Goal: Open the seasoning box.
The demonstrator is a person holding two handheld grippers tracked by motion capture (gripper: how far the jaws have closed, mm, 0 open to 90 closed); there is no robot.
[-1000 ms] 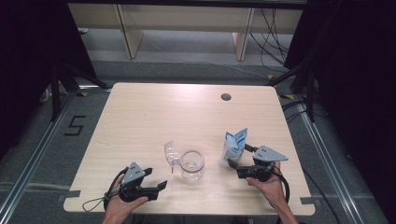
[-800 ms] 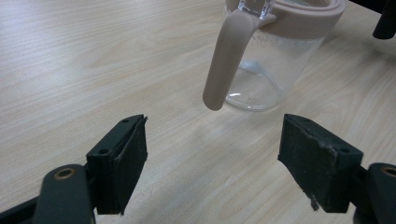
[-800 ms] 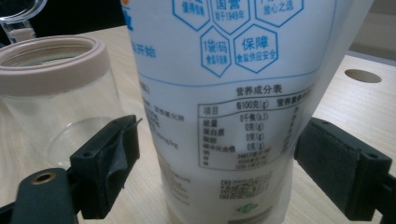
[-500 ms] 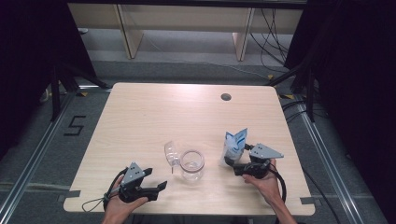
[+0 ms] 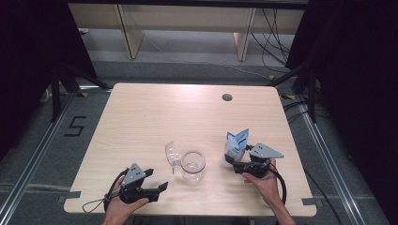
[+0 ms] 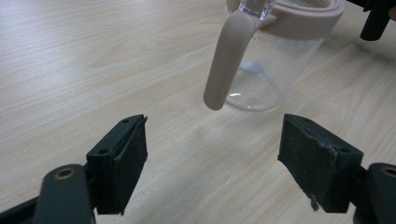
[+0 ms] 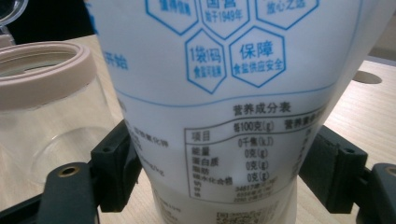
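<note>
1. Barely anything has shifted since the earlier frames: both hands sit in about the same spots, but the right claw (image 5: pixel 231 161) has just been closing its jaws in on the white bag (image 5: pixel 235 143) that stands between them.
2. That bag is upright on the tabletop (image 5: pixel 155 112), right-of-centre near the front edge, with blue hexagon print and a nutrition table on its face. In the right gripper view both pads look pressed against its lower sides, so I'd call it clamped on the bag.
3. Just left of the bag stands a clear jar (image 5: pixel 193 166) with a beige rim, its lid (image 5: pixel 172 153) flipped open and tilted off to the left. Bag and jar are near each other, not touching as far as I can tell.
4. Left claw (image 5: pixel 157 180) is down at the front-left, jaws wide apart with nothing between them, pointing toward the jar.
5. In the left gripper view a beige strap (image 6: pixel 229 58) hangs off the jar's rim, ahead of the open jaws and apart from them.
</note>
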